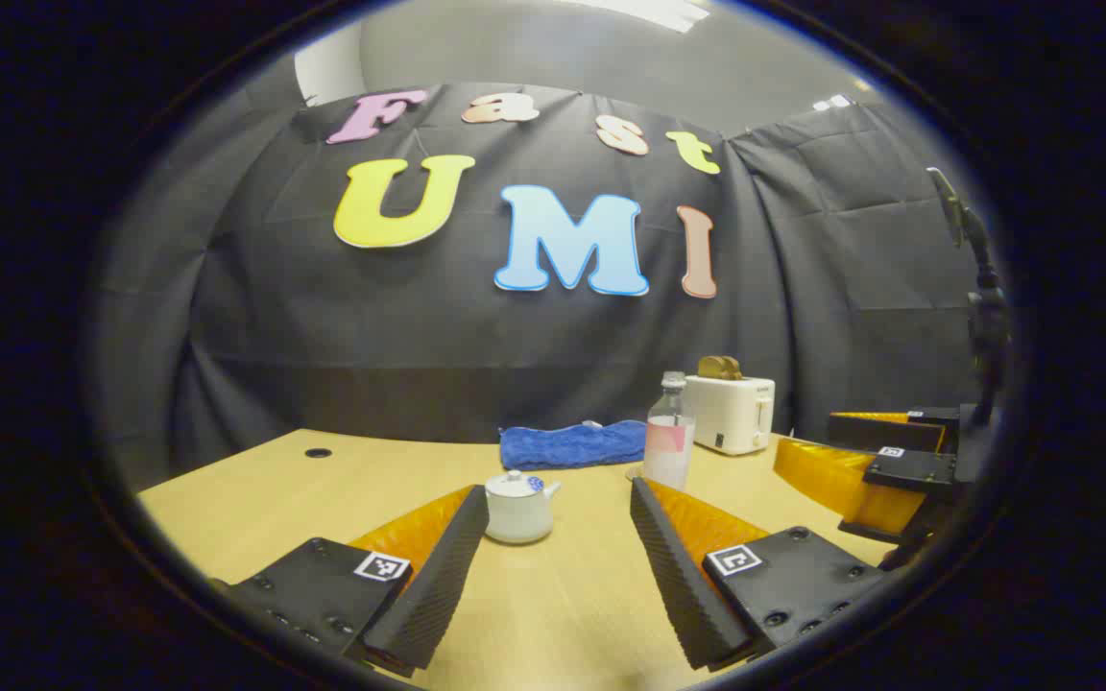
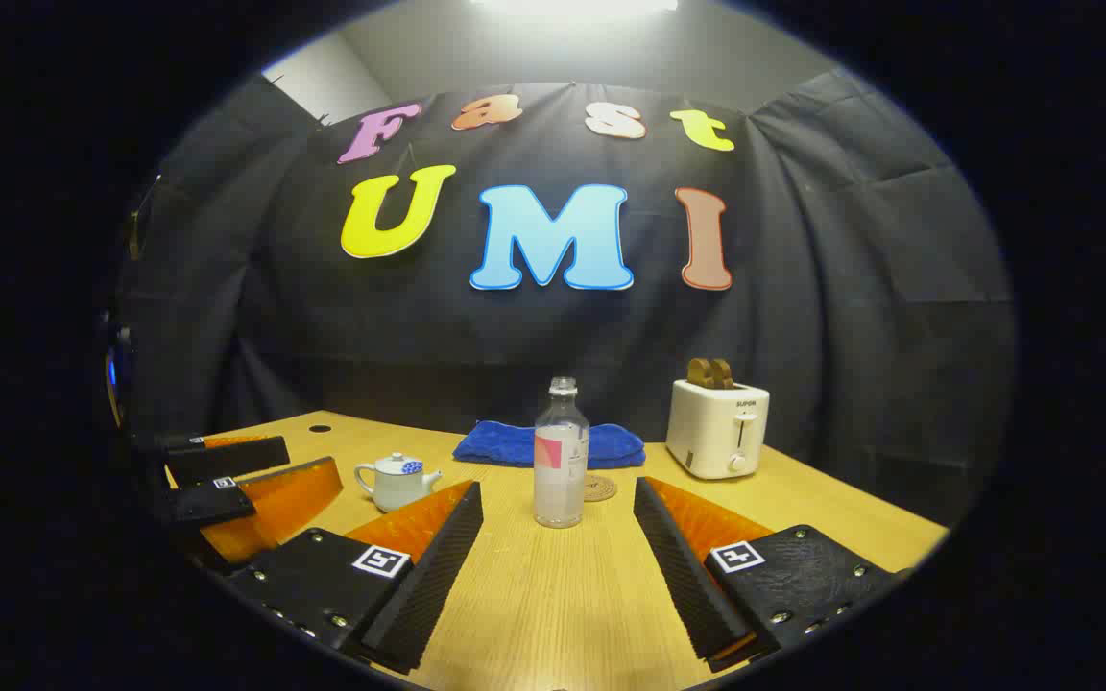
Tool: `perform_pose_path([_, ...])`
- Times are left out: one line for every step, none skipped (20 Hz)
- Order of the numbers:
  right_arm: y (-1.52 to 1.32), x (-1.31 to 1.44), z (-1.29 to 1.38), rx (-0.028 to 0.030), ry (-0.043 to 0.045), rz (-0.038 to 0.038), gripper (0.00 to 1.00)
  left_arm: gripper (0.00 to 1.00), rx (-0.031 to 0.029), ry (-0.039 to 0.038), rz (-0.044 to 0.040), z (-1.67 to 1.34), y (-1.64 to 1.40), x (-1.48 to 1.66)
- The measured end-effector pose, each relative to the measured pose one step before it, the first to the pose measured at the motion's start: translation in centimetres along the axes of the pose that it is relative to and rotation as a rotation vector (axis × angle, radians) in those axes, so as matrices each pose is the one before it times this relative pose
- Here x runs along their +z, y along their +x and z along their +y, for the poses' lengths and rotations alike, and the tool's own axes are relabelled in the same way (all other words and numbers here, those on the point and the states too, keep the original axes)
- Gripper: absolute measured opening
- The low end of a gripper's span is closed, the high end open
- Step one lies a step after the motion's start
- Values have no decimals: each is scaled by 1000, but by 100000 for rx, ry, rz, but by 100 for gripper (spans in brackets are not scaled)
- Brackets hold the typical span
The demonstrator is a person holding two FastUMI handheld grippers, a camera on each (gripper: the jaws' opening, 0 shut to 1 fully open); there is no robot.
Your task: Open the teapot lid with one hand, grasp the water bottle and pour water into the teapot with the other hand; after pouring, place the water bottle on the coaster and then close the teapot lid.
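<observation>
Both tongs, left (image 1: 558, 566) and right (image 2: 558, 566), spread wide; lidded white teapot (image 1: 518, 508), uncapped clear bottle (image 2: 560, 455).

Lidded white teapot (image 2: 394, 483) left of upright, uncapped water bottle (image 2: 560, 456), coaster (image 2: 599, 488) behind

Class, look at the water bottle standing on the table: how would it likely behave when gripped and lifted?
The water bottle is tall and narrow, so a push near its top would probably tip it. Its clear smooth wall looks like thin plastic, so it may flex or slip. It appears uncapped, so tilting could spill.
</observation>
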State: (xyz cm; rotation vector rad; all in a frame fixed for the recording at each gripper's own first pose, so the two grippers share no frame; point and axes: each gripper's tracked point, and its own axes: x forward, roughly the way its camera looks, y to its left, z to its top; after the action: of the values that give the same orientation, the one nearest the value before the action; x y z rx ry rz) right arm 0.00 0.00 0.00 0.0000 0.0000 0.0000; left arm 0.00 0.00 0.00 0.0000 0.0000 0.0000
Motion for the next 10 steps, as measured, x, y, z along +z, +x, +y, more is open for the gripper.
perform_pose_path([-1133,333,315,660,876,-778,98,96,1536,-2142,-993,888,-2392,829])
perform_pose_path([-863,126,177,338,947,-1002,98,93,1983,-1104,-1168,798,-2342,1296])
perform_pose_path([-728,158,52,-231,629,-486,98,93,2295,154,-425,135,-1716,363])
perform_pose_path([-441,-127,16,-225,930,261,98,93,1639,545,-608,293,-1676,1070])
perform_pose_path([-409,137,123,314,1495,48,98,93,-209,1033,-747,-812,-1239,204])
perform_pose_path([-329,86,111,311,1345,-430,98,93,-4,1586,-543,-636,-1323,743])
perform_pose_path([-243,220,89,262,1407,-409,98,93,354,1446,-278,-731,-651,55])
perform_pose_path([-180,-102,-5,46,1012,-105,98,93,-208,668,-540,-688,-650,254])
perform_pose_path([-145,-136,-20,24,512,331,98,93,-326,-77,-107,-723,642,-698])
perform_pose_path([-120,-287,-25,-93,174,432,98,93,-243,-400,280,-284,18,-223])
